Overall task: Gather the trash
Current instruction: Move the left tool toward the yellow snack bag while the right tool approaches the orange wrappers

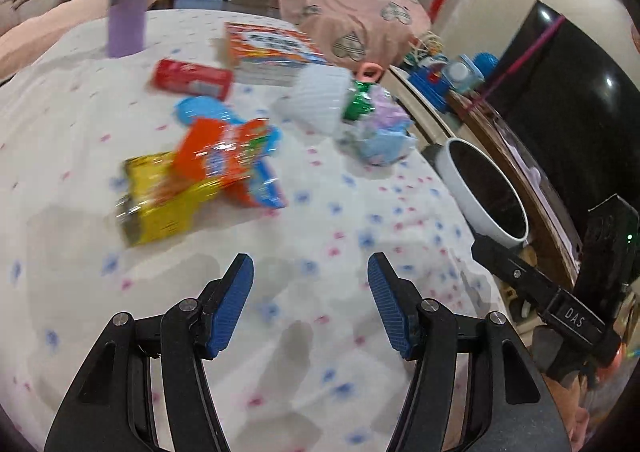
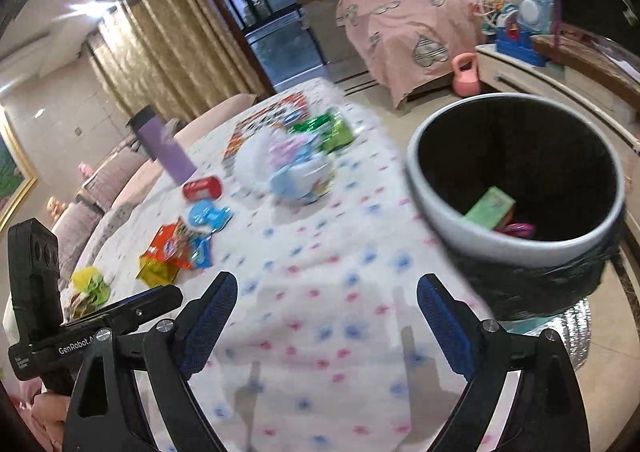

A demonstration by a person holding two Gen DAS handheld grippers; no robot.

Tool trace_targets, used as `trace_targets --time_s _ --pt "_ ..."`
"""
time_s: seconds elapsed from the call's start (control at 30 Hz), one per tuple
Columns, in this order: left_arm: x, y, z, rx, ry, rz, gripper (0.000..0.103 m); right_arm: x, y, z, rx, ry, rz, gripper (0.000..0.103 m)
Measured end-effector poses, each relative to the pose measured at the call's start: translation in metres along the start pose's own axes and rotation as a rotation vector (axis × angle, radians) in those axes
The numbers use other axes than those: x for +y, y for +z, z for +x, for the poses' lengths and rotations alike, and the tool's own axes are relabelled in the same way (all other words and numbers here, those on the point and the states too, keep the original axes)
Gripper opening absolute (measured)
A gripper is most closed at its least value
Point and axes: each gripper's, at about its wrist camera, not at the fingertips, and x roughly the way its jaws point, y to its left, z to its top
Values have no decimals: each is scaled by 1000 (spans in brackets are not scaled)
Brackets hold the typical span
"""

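Both grippers released, nothing btwn pads: left gripper (image 1: 311, 278), right gripper (image 2: 327, 302) over floral tablecloth (image 2: 320, 272). Wrappers (image 1: 208, 172) scattered; green box (image 2: 490, 208) in bin (image 2: 436, 212).

I have both grippers angled down over the floral tablecloth (image 1: 280, 352). My left gripper (image 1: 311, 306) stands partly parted, nothing between its 2 pads. My right gripper (image 2: 326, 326) gapes wider, also empty.

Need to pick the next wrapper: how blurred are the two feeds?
Left wrist: wrappers streaked by motion blur, gripper sharp. Right wrist: tablecloth and wrappers smeared, bin fairly clear; ceiling glare top left; fisheye bending throughout.
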Motion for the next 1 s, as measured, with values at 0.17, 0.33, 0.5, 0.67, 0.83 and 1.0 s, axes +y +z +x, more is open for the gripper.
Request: trace_targets --time_s 0.17,0.33,0.5,0.67,0.83,1.0 --pt "33 -6 -13 -14 29 -54 60 22 -9 12 33 22 -29 93" --pt "56 -8 -24 -32 55 -88 60 38 -13 23 56 42 -47 92" --pt "71 -5 -26 -41 75 -111 60 53 -14 33 74 71 -59 92" --pt "74 2 -22 -42 82 -92 60 67 -9 43 85 93 -78 79" --pt "76 12 -12 -32 78 -63 60 76 1 60 108 130 -61 59" --pt "81 17 3 -2 77 -53 60 92 13 80 128 177 -64 54"
